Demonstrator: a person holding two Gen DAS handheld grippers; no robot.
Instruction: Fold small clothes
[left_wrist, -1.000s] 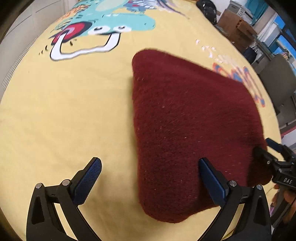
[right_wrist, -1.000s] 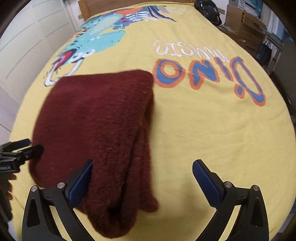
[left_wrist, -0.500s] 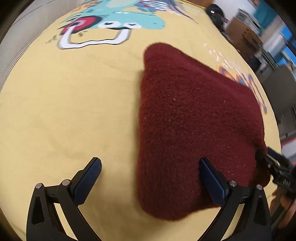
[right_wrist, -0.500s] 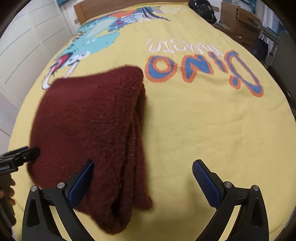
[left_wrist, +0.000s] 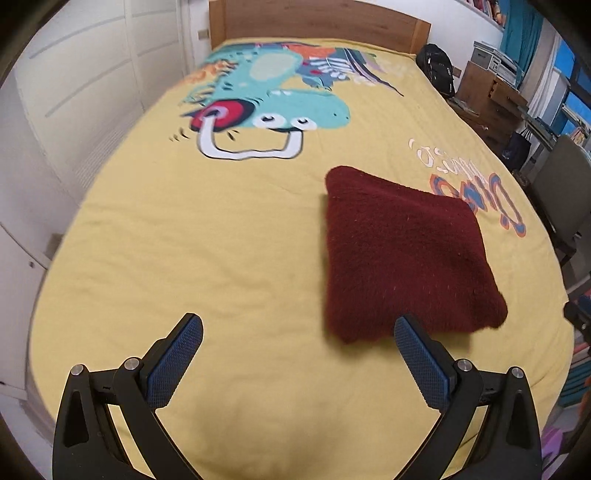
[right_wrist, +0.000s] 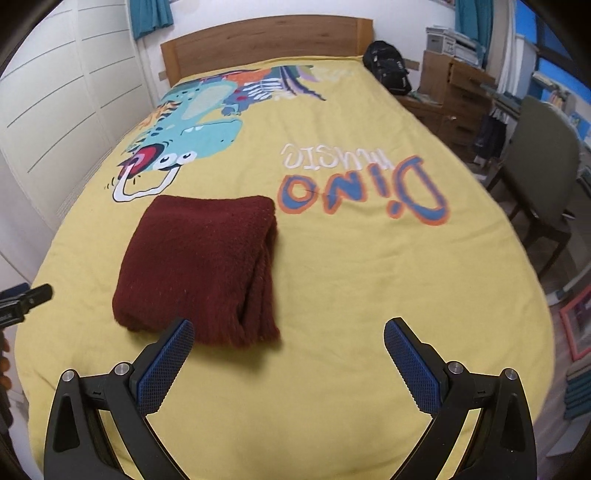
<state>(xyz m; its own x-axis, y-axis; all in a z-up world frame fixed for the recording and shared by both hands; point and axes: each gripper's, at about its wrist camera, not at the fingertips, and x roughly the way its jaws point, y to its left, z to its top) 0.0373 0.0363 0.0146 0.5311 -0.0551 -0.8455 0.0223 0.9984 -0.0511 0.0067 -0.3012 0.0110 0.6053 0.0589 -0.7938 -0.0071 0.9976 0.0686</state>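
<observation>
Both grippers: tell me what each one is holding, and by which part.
Nothing is held. The left gripper and right gripper are both open, and the folded dark red garment lies free on the yellow bedspread.

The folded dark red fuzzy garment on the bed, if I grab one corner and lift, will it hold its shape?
Probably not. The folded dark red fuzzy garment looks soft and limp, so it would likely droop. Its loose stacked layers, visible along the right edge, would probably fall open. The fuzzy knit should grip the pads rather than slip.

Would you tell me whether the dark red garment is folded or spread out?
Folded: the dark red garment lies as a compact rectangle on the yellow bedspread, with stacked layers showing along its right edge.
</observation>
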